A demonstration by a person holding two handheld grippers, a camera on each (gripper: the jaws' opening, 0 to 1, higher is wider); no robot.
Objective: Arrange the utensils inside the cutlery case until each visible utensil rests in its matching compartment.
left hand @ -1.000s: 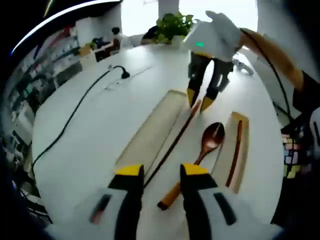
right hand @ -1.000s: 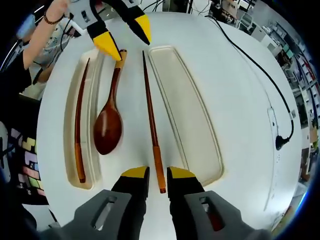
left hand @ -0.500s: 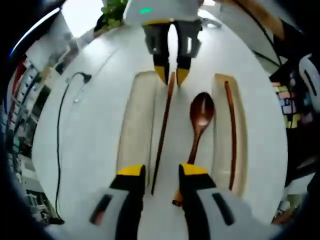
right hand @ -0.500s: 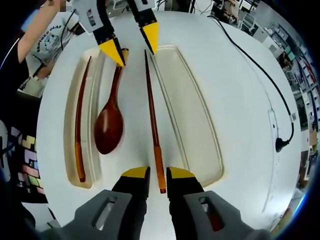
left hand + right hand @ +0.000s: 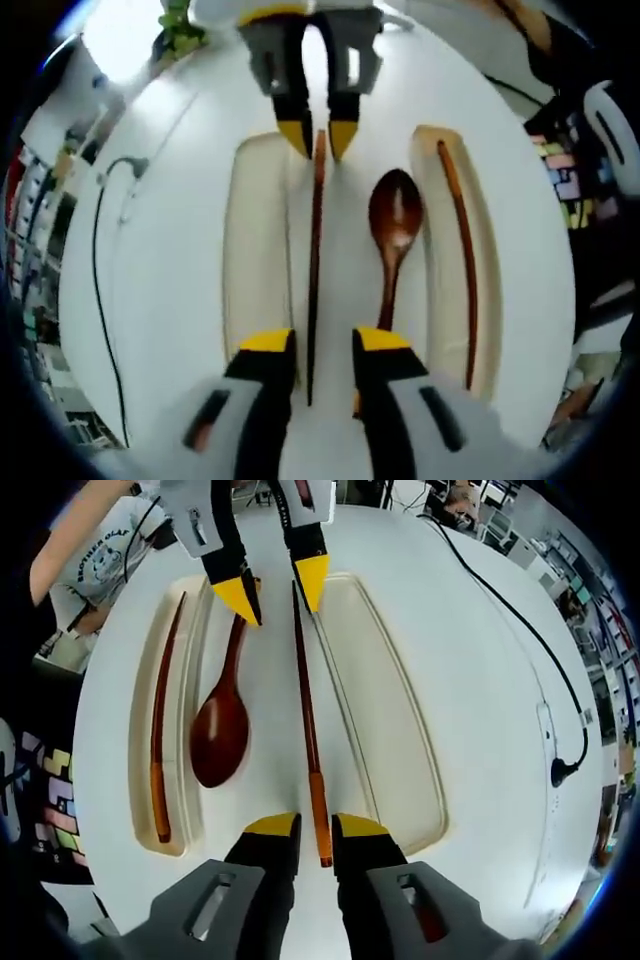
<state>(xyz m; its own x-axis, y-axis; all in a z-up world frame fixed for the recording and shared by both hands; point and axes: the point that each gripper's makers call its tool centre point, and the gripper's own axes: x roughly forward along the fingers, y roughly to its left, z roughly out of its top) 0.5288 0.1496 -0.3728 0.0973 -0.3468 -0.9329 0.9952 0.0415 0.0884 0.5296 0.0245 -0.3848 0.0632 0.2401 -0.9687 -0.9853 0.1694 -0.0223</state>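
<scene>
Left gripper view is looking down a white table [image 5: 150, 300]: the left gripper [image 5: 310, 345] is sitting at lower centre, jaws parted around the thin end of a loose chopstick [image 5: 315, 270], not clenched on it. At top centre the right gripper [image 5: 313, 135] is straddling the stick's other end, also released. A wooden spoon [image 5: 393, 225] is lying on the table right of the stick, beside the narrow case half [image 5: 485, 300] holding a second chopstick [image 5: 458, 250]. The wide case half [image 5: 255, 260] is lying left.

Right gripper view is showing the same stick [image 5: 305, 720] running between both grippers, spoon [image 5: 222, 730] to its left.
</scene>
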